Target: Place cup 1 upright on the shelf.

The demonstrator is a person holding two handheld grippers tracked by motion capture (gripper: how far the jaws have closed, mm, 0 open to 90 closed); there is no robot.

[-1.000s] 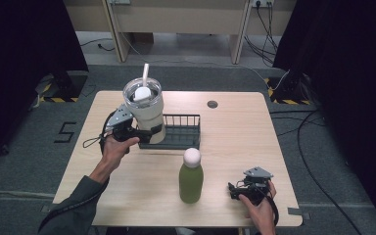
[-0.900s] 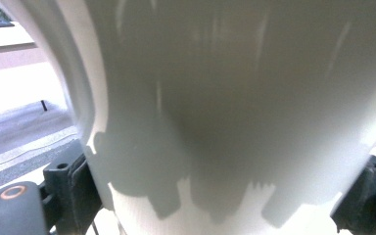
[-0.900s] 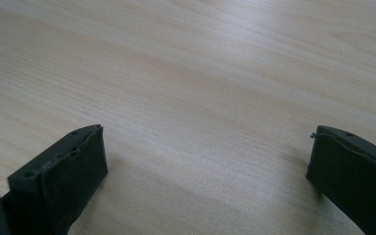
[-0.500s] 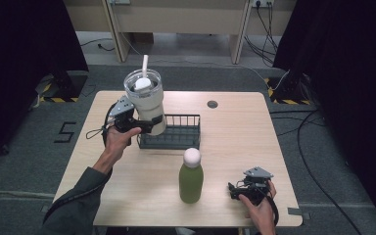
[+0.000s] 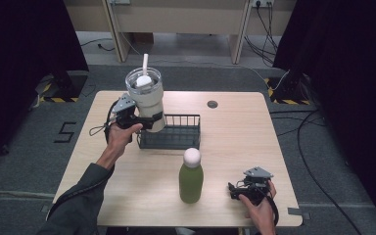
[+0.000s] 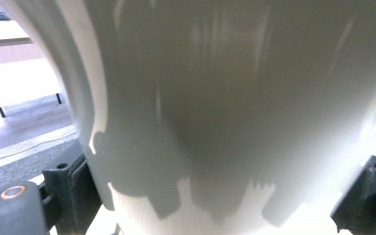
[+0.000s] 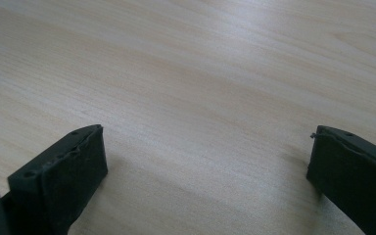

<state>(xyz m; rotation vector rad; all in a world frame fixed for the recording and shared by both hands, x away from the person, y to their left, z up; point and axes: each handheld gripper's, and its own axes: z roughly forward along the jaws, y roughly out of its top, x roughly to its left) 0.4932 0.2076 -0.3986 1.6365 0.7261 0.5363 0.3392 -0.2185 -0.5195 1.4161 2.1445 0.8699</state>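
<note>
- Pale wooden table [image 5: 127,186] stands on grey carpet, with dark curtains at both sides and cables on the floor behind.
- Left gripper [image 5: 144,120]: jaws clamped around the lower body of a large cream-white tumbler with a clear lid and white straw [image 5: 146,100]. In the left gripper view the tumbler wall [image 6: 235,112] sits tight between the two black jaws, so the grip reads as firm.
- Tumbler position: upright, lifted, over the left end of the black wire rack basket [image 5: 174,133]. Whether its base touches the basket cannot be told from above.
- Judgement, step in hand: setting the tumbler into the basket. To do it well, keep it vertical, clear the near wire rim, lower it straight down inside the left end, and release only once the base is seated flat. The straw and tall body make it top-heavy; a tilt at release could tip it.
- Contents: tumbler lid is closed, fill level not visible. Basket appears to hold nothing else.
- Centre: green bottle with a round white cap [image 5: 191,176] stands upright on the table, in front of the basket and apart from it; green liquid shows nearly to the neck.
- Right gripper [image 5: 235,191]: resting at the near right edge, jaws spread wide with bare table [image 7: 200,98] between them, holding nothing.
</note>
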